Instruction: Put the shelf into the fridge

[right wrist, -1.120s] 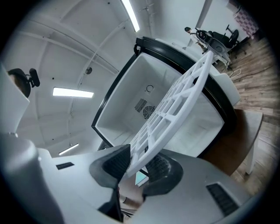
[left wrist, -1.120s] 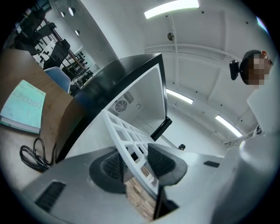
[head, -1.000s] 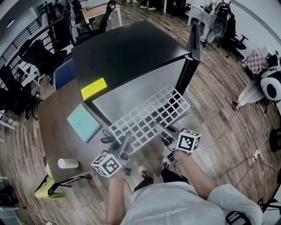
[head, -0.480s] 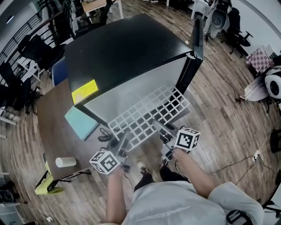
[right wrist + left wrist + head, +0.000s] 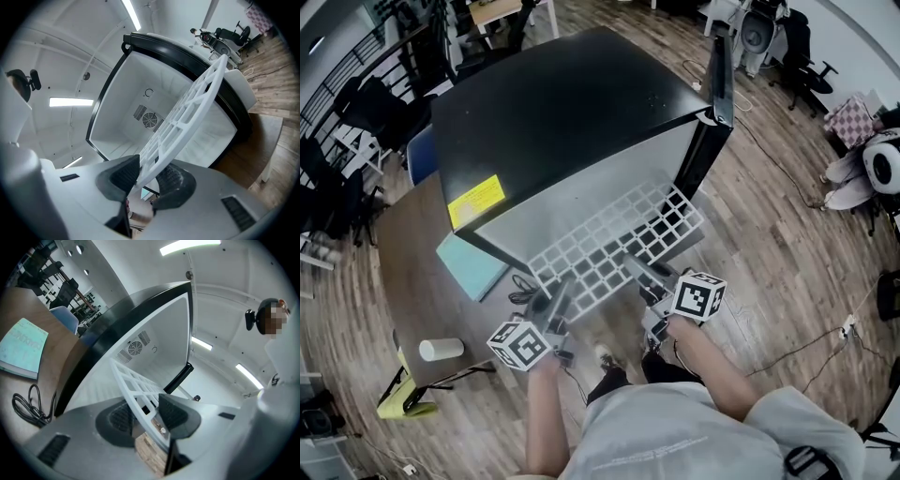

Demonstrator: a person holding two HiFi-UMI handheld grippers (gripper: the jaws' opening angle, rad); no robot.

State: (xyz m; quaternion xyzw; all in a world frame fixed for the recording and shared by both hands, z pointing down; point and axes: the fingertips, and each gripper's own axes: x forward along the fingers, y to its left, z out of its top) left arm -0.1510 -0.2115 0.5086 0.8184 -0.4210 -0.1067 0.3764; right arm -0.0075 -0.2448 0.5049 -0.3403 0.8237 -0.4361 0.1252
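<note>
Wood plank flooring runs under everything I can see. Nearest me, the left gripper (image 5: 560,292) and the right gripper (image 5: 636,270) each have their jaws clamped on the near edge of the white grid shelf (image 5: 614,244), one toward each end. I see the pads pressed on the plastic from both sides in both gripper views. The shelf reaches away from me, and its far end is in the mouth of the open fridge (image 5: 572,103).

The fridge has a black top and a white inside, with a round fan vent (image 5: 150,119) on its back wall. Its door (image 5: 717,70) stands open on the right. Nothing lies between the shelf and the opening.

To the left, just beside the fridge, a brown table (image 5: 412,272) holds a coiled black cable (image 5: 525,292), a teal book (image 5: 472,262) and a white cup (image 5: 441,349) lying on its side. I can't read the print on the book's cover. A yellow sticker (image 5: 476,200) sits on the fridge top, its writing too small to read. Black office chairs (image 5: 370,112) stand beyond.
</note>
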